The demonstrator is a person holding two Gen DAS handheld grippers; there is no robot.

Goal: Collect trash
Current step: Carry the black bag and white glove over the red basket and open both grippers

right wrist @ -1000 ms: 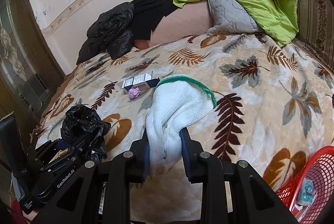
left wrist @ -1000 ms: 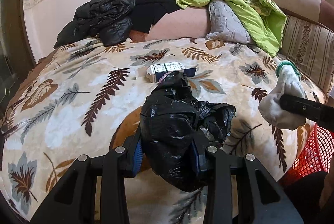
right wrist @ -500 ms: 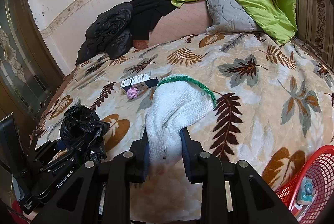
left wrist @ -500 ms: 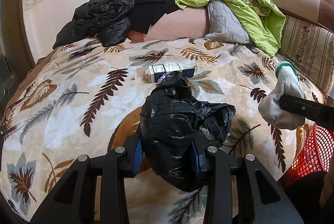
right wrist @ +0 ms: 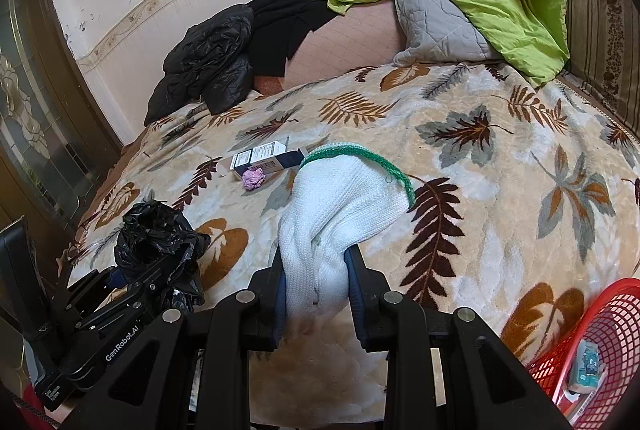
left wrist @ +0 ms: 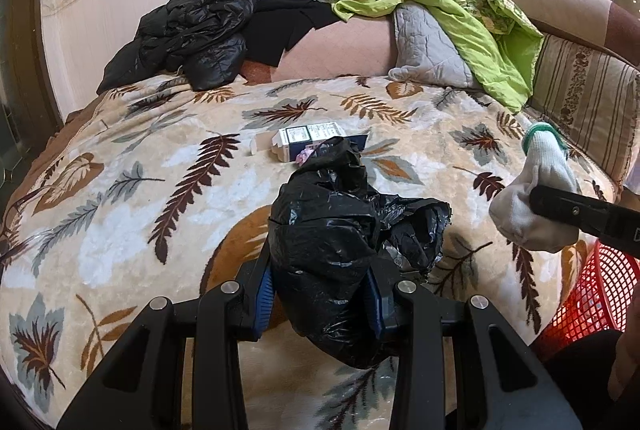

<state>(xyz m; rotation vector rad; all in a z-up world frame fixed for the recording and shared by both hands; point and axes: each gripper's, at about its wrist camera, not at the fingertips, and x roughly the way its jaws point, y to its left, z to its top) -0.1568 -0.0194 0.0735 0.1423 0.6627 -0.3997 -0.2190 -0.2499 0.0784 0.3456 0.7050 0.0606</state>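
Little has shifted over the last second: we have only drifted a touch closer to the bed, and both loads sit as they did. Our left hand-held gripper is clenched on a crumpled black plastic bag; our right hand-held gripper is clamped on a white knit glove with a green cuff, held above the blanket. A red basket at the bed's edge already holds some packets. Still lying on the bed are a small carton and a pink paper wad touching it. We judge the task about half done.
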